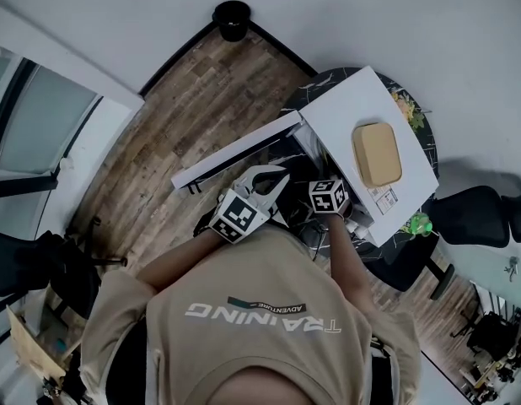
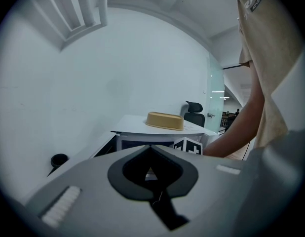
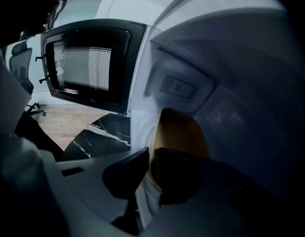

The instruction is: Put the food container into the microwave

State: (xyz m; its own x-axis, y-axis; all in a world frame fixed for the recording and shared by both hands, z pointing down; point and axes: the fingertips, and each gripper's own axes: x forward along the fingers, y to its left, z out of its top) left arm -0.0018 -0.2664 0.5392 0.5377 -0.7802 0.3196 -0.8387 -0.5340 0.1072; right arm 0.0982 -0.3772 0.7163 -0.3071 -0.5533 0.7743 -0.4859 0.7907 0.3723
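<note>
right gripper (image 3: 148,158) clamped on the food container (image 3: 181,131) rim inside the open microwave (image 1: 345,108), left gripper (image 2: 151,148) closed, empty, near the door (image 1: 235,153)

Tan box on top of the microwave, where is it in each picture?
Head view: the tan box lies atop the white microwave, right of centre.
Left gripper view: the tan box sits mid-picture, on that same top.
Right gripper view: not in it; the right tongs grip a different yellow container inside.
Shared landmark: the microwave.
</note>
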